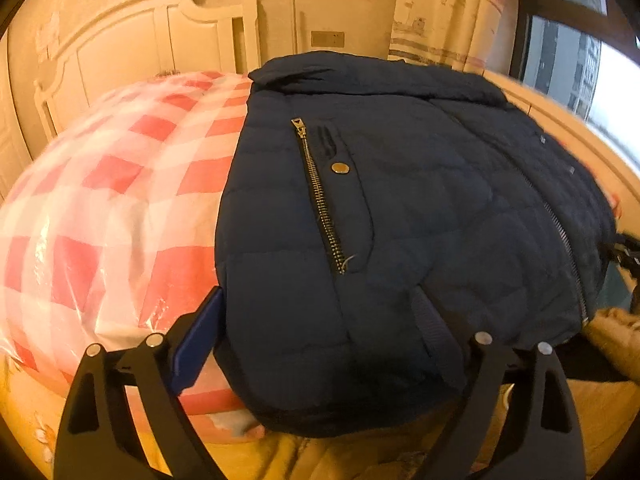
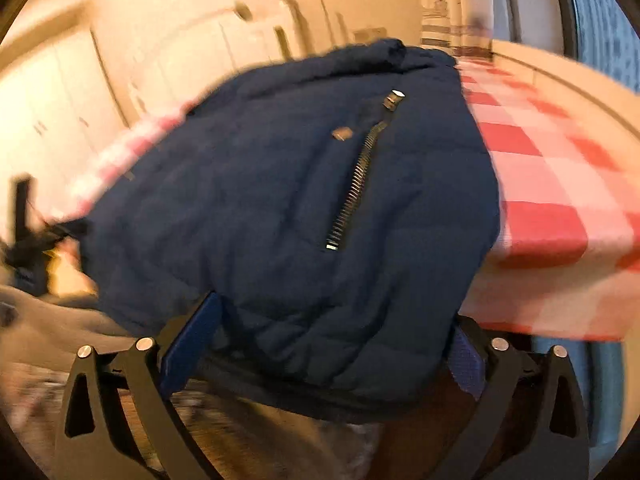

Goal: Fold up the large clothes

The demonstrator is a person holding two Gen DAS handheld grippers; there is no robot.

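A dark navy quilted jacket (image 1: 400,220) with a metal pocket zip and a snap button lies on a red-and-white checked bed cover (image 1: 120,184). Its near hem hangs over the cover's front edge. My left gripper (image 1: 332,344) stands wide around that hem. The left blue pad (image 1: 196,340) sits beside the jacket's side edge, and fabric drapes over the right finger. In the right wrist view, which is blurred, the same jacket (image 2: 300,208) fills the middle. My right gripper (image 2: 320,356) straddles the hem with a blue pad (image 2: 188,344) on each side. Neither gripper visibly pinches the fabric.
A cream headboard (image 1: 160,40) and wall stand behind the bed, with a patterned curtain (image 1: 448,8) and a window (image 1: 568,60) at the right. Yellowish bedding (image 1: 280,456) lies below the hem. The checked cover (image 2: 552,184) extends to the right of the jacket, and grey fabric (image 2: 60,332) lies at the lower left.
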